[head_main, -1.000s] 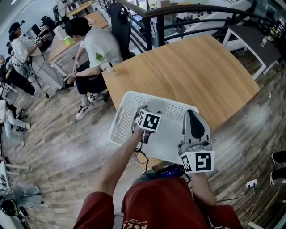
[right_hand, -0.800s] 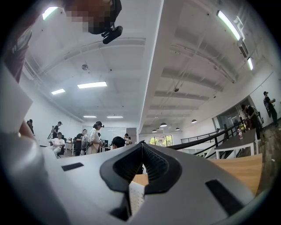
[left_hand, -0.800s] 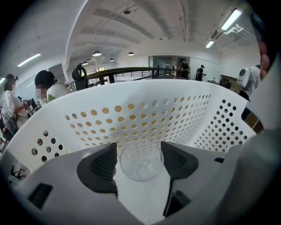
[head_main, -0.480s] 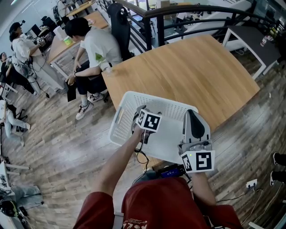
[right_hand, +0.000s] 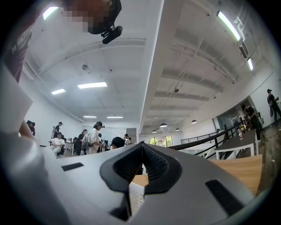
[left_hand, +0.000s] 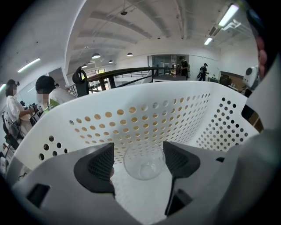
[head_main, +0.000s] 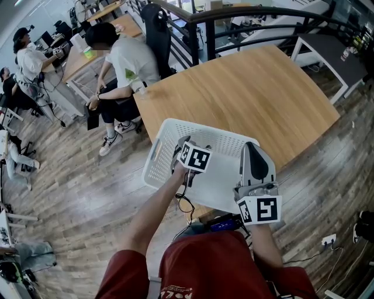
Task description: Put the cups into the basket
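Observation:
A white perforated basket [head_main: 159, 153] stands at the near edge of the wooden table [head_main: 245, 87]. My left gripper [head_main: 182, 150] reaches down inside it. In the left gripper view a clear cup [left_hand: 144, 161] lies on its side on the basket floor, mouth toward the camera, in front of the basket wall [left_hand: 153, 114]. It sits between the left gripper's [left_hand: 139, 152] jaws, which are opening, and a gap shows on both sides of it. My right gripper [head_main: 252, 150] hovers over the basket's right side. In the right gripper view its [right_hand: 142, 146] jaws meet at the tips with nothing held.
A seated person in a white shirt [head_main: 130, 63] and a black office chair [head_main: 158, 29] are at the table's far left corner. A dark railing [head_main: 251, 17] runs behind the table. Other people stand at desks at the far left [head_main: 26, 64]. Wooden floor surrounds the table.
Both grippers and the basket stay where they were in the head view. Only the people at the far left have shifted a little.

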Demonstrator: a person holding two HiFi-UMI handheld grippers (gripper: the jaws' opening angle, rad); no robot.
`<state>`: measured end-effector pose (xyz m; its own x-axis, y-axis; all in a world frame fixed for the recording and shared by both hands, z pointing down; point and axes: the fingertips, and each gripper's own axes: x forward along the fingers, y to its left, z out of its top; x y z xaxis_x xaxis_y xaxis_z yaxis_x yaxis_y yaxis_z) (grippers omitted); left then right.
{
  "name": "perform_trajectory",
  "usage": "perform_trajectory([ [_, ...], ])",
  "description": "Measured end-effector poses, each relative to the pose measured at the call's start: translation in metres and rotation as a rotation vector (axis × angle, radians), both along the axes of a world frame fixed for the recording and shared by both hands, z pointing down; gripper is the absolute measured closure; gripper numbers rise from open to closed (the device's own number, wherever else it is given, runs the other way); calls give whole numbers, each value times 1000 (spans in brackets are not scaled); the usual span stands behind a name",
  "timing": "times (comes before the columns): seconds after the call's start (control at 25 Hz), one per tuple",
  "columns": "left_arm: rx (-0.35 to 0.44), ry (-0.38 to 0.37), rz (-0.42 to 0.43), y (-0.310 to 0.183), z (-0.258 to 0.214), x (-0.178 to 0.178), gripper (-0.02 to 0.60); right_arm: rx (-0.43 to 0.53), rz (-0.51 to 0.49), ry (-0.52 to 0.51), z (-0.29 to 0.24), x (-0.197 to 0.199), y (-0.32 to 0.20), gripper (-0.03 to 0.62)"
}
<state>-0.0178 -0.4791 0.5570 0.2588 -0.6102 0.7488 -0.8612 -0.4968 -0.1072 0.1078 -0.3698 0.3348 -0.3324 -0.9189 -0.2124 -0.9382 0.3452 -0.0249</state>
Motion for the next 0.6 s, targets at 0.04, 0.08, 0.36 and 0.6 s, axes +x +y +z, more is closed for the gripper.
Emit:
perform_trajectory([
  [0.04, 5, -3, 4, 0, -1, 1, 245, 1, -1, 1, 0, 0, 0, 583],
  [0.08, 6, -1, 6, 0, -2, 2, 245, 1, -2, 1, 0, 0, 0, 583],
  [0.36, 9, 32, 16, 1, -14, 3, 245, -3, -13, -1, -1, -3, -3, 583],
  [0.6, 56, 105, -3, 2, -45, 2, 245, 5, -15, 0, -2, -4, 0, 583],
])
